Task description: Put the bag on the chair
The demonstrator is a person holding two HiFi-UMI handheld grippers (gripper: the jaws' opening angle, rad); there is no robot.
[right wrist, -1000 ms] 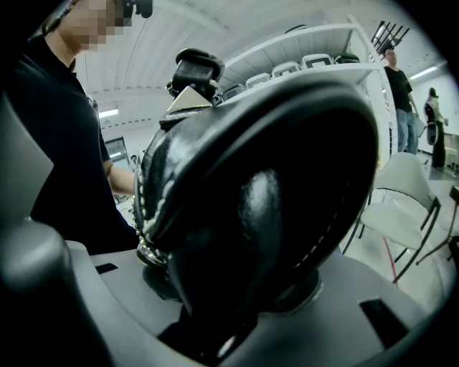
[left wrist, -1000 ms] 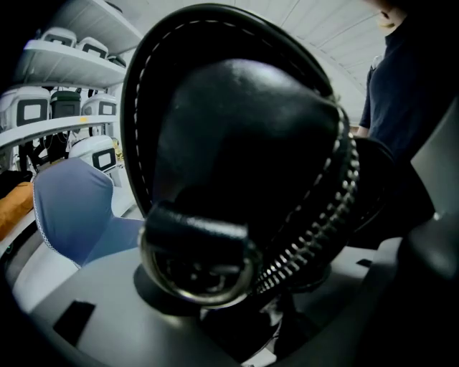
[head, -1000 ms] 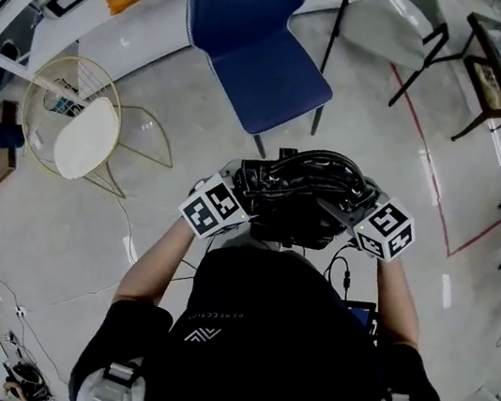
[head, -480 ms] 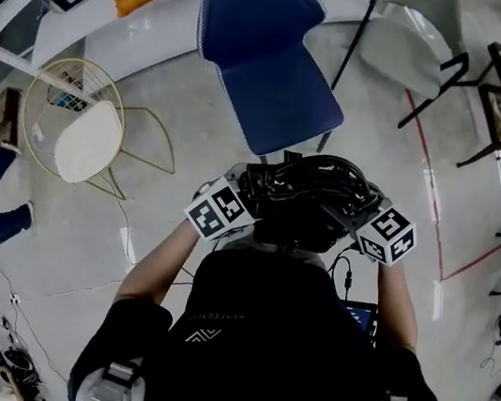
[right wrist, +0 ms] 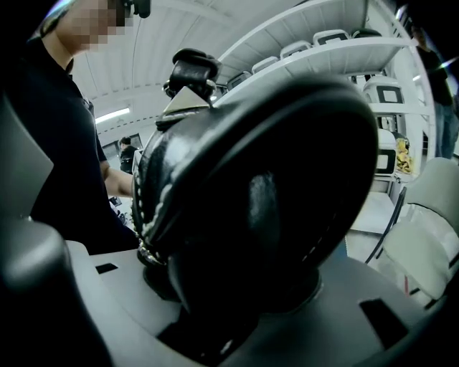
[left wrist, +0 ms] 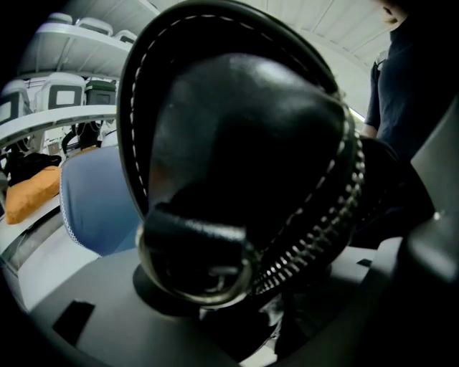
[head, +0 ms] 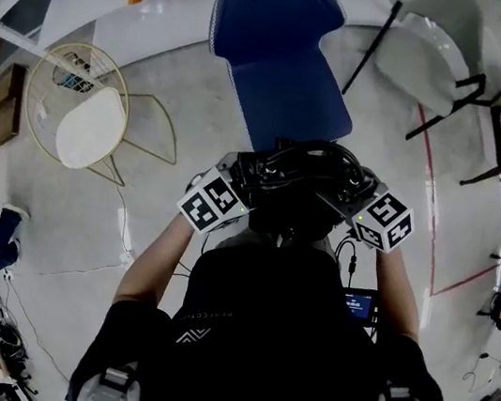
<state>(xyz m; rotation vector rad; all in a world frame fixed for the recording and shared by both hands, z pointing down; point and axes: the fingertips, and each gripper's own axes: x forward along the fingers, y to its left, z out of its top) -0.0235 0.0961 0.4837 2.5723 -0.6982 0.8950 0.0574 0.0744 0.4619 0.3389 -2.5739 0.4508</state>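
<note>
The carry looked best done with both claws moving level and together, bringing the black bag [head: 303, 180] forward over the seat of the blue chair [head: 282, 67] before lowering and letting go. The left gripper [head: 245, 184] pinched the bag's left end and the right gripper [head: 353, 201] its right end, so the bag hung between them before the person's chest, at the seat's near edge

the bag [left wrist: 244, 143] looks like glossy black leather with a metal zip [left wrist: 323, 222] and ring [left wrist: 193, 297]; the chair [head: 282, 67] seat is matt blue; the floor [head: 51, 199] is smooth, slightly shiny
</note>
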